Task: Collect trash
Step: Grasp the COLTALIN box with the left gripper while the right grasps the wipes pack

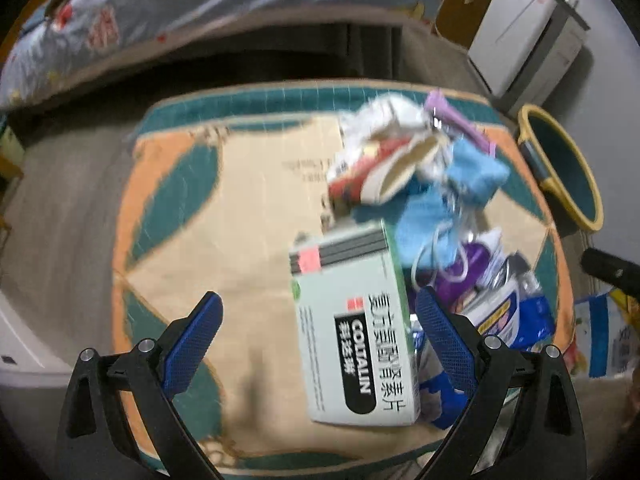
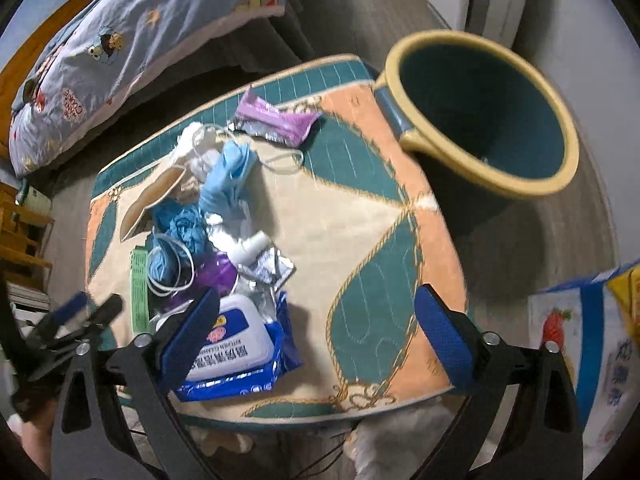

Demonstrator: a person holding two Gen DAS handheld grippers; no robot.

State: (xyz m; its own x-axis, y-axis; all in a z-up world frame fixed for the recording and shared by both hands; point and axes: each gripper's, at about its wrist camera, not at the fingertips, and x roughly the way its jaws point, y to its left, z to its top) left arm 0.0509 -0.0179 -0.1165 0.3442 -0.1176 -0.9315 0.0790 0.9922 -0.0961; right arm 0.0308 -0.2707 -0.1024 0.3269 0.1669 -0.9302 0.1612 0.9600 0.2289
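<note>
Both tools point steeply down at a patterned mat (image 2: 360, 240) strewn with trash. The left tool (image 1: 320, 316) has its blue-padded fingers spread wide, pinching nothing; a pale green medicine box (image 1: 352, 332) lies flat on the mat between them, closer to the right finger, with no pad seen touching it. Beyond that box sits a heap of blue face masks (image 1: 436, 216), white tissue (image 1: 384, 120) and a purple wrapper (image 1: 460, 124). The right tool (image 2: 318, 312) is also spread and empty, bare mat between its fingers. A blue wet-wipes pack (image 2: 240, 352) lies just beside its left finger. A teal bin with a yellow rim (image 2: 480, 112) stands ahead of the right tool, to the right, at the mat's edge.
</note>
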